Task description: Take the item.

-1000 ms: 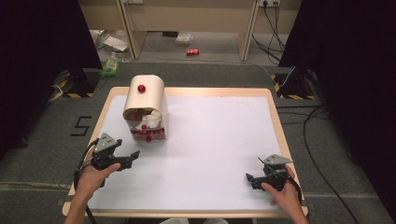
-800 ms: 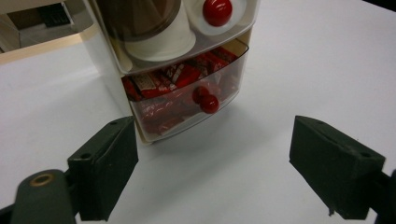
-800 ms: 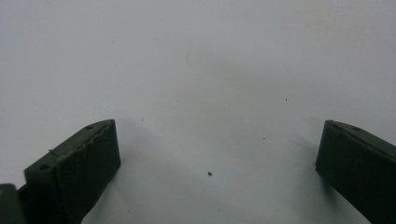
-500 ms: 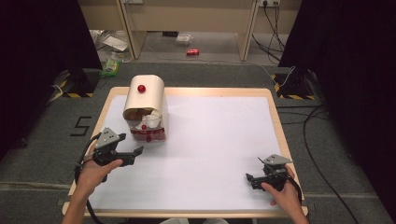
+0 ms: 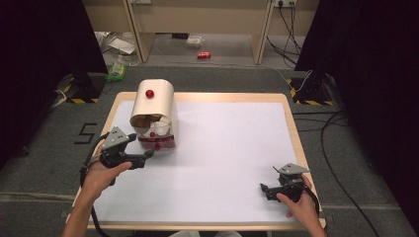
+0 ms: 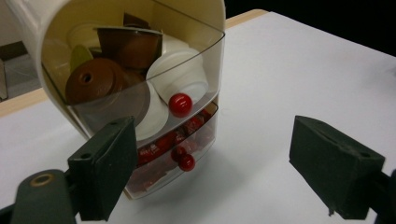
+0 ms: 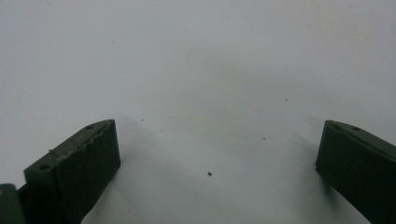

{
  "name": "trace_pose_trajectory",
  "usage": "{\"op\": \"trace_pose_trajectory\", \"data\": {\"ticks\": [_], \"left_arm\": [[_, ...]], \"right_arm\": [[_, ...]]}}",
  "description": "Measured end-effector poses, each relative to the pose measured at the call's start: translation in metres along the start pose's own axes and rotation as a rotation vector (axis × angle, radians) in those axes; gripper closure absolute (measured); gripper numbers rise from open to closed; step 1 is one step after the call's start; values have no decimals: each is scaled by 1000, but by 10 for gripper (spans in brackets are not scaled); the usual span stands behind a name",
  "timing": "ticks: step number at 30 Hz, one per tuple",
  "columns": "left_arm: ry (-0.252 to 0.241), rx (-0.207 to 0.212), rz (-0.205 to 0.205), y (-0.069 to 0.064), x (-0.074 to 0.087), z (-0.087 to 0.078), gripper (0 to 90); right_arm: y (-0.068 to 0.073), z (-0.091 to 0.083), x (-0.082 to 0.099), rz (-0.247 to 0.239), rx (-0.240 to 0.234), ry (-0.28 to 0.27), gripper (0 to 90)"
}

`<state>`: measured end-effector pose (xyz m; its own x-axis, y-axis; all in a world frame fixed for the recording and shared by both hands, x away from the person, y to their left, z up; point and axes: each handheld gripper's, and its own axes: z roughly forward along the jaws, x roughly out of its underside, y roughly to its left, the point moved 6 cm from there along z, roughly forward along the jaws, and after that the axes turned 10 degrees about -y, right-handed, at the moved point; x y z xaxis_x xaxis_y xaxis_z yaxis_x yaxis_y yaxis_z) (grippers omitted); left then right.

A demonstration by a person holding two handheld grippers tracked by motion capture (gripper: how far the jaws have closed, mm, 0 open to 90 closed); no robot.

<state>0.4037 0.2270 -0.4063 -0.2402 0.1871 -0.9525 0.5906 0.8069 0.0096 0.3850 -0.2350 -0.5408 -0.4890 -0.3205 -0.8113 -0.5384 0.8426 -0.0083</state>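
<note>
Holding my left gripper wide open with nothing in it, I aim it at the little red knob on the pod box just ahead, so I can pull. My right gripper rests open on the white table, well apart.

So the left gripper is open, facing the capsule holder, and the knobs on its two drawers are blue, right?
Not quite: the knobs are red, not blue. The left gripper view shows one red knob on the upper drawer and another on the lower drawer. The rest holds: the left gripper is open and faces the capsule holder.
</note>
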Motion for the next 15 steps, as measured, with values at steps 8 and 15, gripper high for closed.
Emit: {"op": "trace_pose_trajectory", "data": {"ticks": [8,15], "left_arm": [[-8,-4,46,-1,-12,10,152],[-7,-3,68,-3,-20,17,153]], "right_arm": [[0,0,0,0,0,0,2],[0,0,0,0,0,0,2]]}}
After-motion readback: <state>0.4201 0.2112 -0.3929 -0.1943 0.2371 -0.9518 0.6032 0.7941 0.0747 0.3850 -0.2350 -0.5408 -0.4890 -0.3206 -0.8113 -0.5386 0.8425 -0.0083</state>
